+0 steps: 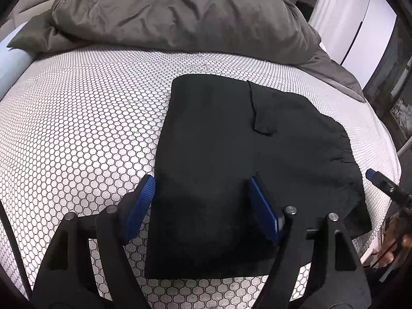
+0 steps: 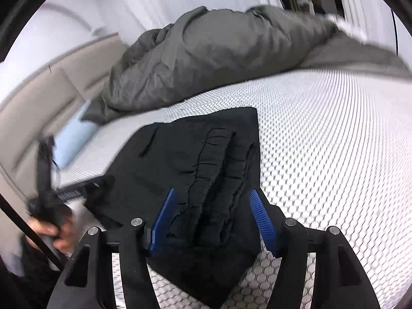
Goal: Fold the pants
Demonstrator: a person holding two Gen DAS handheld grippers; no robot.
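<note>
Both grippers are standing released, gripping nothing. The folded pants (image 1: 231,154) are lying flat on the mattress (image 1: 77,128), running lengthwise ahead between the left gripper (image 1: 203,203) fingers; the right gripper (image 2: 213,216) is straddling the gathered waistband nearer.

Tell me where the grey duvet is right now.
The grey duvet is bunched at the far end of the bed in both wrist views, beyond the black pants lying on the honeycomb-patterned mattress cover.
</note>
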